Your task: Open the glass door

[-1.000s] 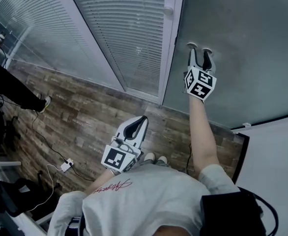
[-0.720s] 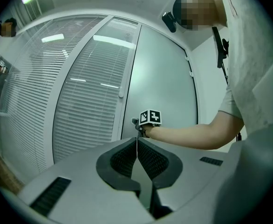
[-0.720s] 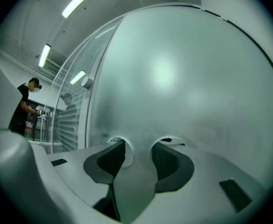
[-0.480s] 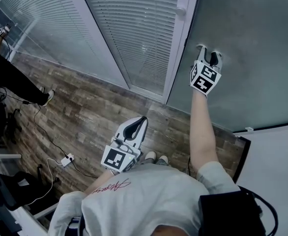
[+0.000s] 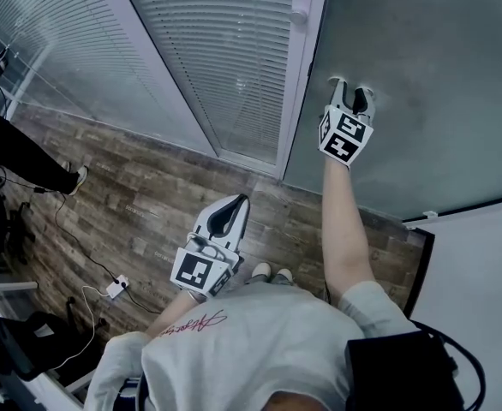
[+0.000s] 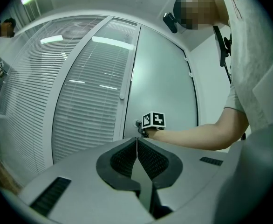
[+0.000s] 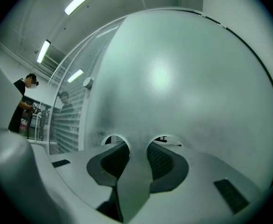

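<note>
Head view first. The right gripper [image 5: 349, 86] is out at arm's length, tips up against the glass door [image 5: 422, 67]. The door is a frosted grey sheet, plain and matte, spreading away from the tips on every side. The jaws have just been closing and stand part-way apart, with nothing showing between them. Just left of this gripper runs the pale frame post [image 5: 307, 67], with a round knob [image 5: 298, 15] on it beyond the tips. Past the post comes the blind panel [image 5: 225, 58]. Behind the gripper, wooden floor [image 5: 148, 204] lies between the person and the door's foot, and a white wall [image 5: 482, 264] closes in on the right. The left gripper [image 5: 238, 201] hangs back by the body, well short of the door. The door's top is cut off.

Left gripper view now. The left gripper's [image 6: 136, 140] pads are pressed together along one seam, nothing in them. Straight ahead of its tips, the right gripper [image 6: 139, 124] meets the door [image 6: 169, 78] close to the door's left edge. The marker cube covers most of the jaws there.

Right gripper view. The door [image 7: 174, 78] fills nearly everything ahead of the right gripper [image 7: 137, 143], softly shining, with no seeing through it. The gap between the pads shows only that same grey. Rounded reflections sit right at the tips, so whether they press the glass is hard to judge. Off to the jaws' left are the knob [image 7: 87, 82] and, well away, a standing person [image 7: 22, 101].
</note>
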Available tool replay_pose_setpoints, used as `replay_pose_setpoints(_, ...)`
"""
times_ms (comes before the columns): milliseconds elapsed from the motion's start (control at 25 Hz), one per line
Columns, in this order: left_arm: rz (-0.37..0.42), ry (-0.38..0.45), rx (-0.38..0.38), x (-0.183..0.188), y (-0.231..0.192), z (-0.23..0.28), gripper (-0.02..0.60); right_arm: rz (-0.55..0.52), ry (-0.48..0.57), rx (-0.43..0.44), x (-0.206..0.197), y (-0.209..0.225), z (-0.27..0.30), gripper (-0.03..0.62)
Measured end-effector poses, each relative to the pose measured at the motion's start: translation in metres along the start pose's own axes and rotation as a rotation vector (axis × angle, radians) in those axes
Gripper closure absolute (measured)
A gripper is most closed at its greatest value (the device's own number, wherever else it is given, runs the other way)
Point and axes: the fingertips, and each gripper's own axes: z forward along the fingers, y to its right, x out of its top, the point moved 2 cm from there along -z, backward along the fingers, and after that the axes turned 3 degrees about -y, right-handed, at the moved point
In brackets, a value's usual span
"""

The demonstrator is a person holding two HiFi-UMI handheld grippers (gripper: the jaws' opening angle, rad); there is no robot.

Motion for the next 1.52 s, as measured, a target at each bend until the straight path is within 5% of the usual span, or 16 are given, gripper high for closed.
replay_pose_setpoints(1040,0.063,0.064,-0.184,0.009,0.041,-0.029,0.563,-0.017,0.027,0.112,0.006,-0.019,-0.119,0.465)
replay_pose_setpoints(1520,0.087,0.081,-0.195,0.007,0.094,-0.065,0.563,-0.009,0.031,0.209,0.006,-0.020,-0.200,0.466)
